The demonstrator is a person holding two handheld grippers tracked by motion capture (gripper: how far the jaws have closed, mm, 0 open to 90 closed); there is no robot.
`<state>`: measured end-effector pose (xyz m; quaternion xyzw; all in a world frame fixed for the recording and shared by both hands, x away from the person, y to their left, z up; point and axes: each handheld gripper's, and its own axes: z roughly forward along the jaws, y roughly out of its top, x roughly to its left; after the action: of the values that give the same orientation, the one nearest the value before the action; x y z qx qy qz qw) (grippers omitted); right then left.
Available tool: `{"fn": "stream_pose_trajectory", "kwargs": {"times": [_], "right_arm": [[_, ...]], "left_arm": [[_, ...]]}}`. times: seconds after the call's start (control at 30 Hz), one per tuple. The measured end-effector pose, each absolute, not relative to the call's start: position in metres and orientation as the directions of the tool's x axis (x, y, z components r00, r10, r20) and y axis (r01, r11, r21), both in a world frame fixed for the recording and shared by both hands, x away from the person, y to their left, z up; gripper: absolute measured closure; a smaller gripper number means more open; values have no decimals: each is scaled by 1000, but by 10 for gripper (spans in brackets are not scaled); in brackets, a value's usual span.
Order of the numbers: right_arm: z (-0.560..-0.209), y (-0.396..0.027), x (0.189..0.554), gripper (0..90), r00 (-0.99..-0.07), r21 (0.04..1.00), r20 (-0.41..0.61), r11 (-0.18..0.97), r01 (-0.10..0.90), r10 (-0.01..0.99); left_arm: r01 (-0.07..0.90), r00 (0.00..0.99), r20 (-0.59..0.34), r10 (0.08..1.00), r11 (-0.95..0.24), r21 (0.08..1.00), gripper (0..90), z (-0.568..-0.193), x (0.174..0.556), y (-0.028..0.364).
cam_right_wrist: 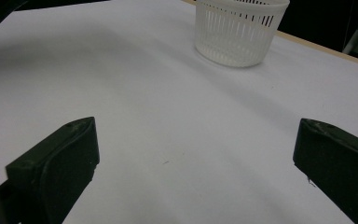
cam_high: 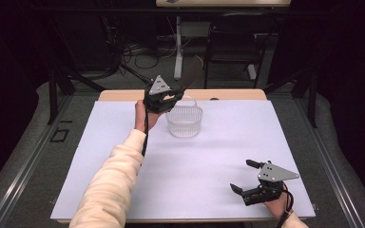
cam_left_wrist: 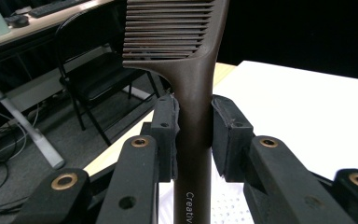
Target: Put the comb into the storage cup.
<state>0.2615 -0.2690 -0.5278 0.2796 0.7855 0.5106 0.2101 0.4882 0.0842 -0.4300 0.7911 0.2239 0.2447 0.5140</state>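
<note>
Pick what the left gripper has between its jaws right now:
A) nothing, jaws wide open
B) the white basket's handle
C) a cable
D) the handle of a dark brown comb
D: in the left gripper view the left gripper pads press on both sides of the comb handle, teeth above.

Overhead light falls evenly on the white tabletop (cam_high: 209,166), which reads bright against a dim, near-black room. Soft shadows lie beneath the sleeve (cam_high: 111,190) and mesh basket (cam_high: 184,121). In the left gripper view the brown comb (cam_left_wrist: 191,93) is sharp, the background chair (cam_left_wrist: 98,70) soft. Slight grain; no glare.
</note>
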Motion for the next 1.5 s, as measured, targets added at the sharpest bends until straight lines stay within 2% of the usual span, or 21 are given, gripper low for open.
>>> {"fn": "stream_pose_trajectory", "kwargs": {"times": [1.5], "right_arm": [[-528, -269, 262, 0, -757, 920, -42, 322, 226, 652]], "left_arm": [[100, 795, 125, 594, -331, 938, 725, -441, 496, 70]]}}
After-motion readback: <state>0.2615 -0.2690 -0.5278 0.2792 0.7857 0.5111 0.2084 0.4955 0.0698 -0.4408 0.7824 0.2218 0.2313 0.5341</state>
